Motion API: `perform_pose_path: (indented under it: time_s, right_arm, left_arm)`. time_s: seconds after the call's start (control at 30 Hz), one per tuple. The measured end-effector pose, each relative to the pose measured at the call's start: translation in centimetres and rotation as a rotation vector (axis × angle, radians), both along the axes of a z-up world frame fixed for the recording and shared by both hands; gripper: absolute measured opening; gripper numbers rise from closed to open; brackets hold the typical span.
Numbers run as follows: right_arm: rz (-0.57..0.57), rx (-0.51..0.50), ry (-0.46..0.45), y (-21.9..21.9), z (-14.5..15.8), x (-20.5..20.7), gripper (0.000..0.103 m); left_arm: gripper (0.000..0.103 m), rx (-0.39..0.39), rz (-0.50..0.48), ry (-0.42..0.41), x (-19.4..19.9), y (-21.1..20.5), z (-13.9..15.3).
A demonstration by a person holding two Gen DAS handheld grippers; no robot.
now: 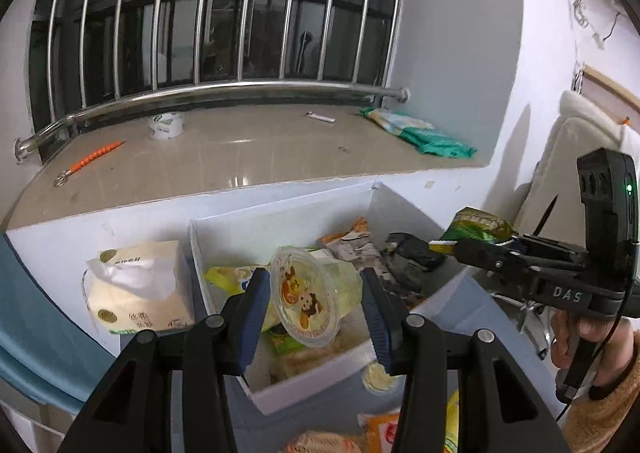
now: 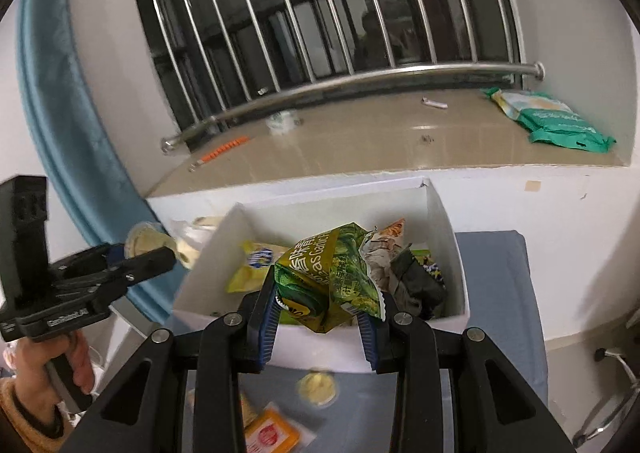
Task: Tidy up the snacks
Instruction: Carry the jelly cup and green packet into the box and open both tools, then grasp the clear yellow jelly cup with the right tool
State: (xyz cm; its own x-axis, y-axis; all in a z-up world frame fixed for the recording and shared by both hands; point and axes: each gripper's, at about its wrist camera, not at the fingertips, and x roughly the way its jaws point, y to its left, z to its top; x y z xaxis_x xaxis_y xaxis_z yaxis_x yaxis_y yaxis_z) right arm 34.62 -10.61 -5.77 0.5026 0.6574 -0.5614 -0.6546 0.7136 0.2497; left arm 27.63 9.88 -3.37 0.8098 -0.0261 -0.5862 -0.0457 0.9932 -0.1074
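A white box [image 1: 280, 225] [image 2: 448, 221] holds several snack packs. My left gripper [image 1: 316, 293] is shut on a clear jelly cup [image 1: 308, 293] with a cartoon lid, held over the box's near left part. The cup [image 2: 146, 241] also shows in the right wrist view, left of the box. My right gripper [image 2: 320, 305] is shut on a green crinkled snack bag [image 2: 332, 273] above the box's front edge. That bag [image 1: 478, 223] shows at the right in the left wrist view.
A tissue pack [image 1: 140, 285] stands left of the box. A small round yellow snack [image 2: 318, 385] and an orange packet [image 2: 272, 435] lie on the blue-grey table in front. The windowsill holds a green pack [image 2: 552, 119] and an orange tool [image 1: 94, 159].
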Motion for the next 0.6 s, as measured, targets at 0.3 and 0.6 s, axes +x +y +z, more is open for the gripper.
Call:
perform_pose_path:
  time_s: [0.3, 0.6]
  right_arm:
    - [-0.038, -0.073, 0.004, 1.5, -0.8, 3.4, 0.103]
    - [-0.058, -0.043, -0.011, -0.5, -0.2, 1.9, 0.103]
  left_arm:
    - [0.103, 0.011, 0.055, 0.053, 1.9, 0.8, -1.9]
    - [0.103, 0.040, 0.055, 0.023, -1.1, 0.7, -0.6]
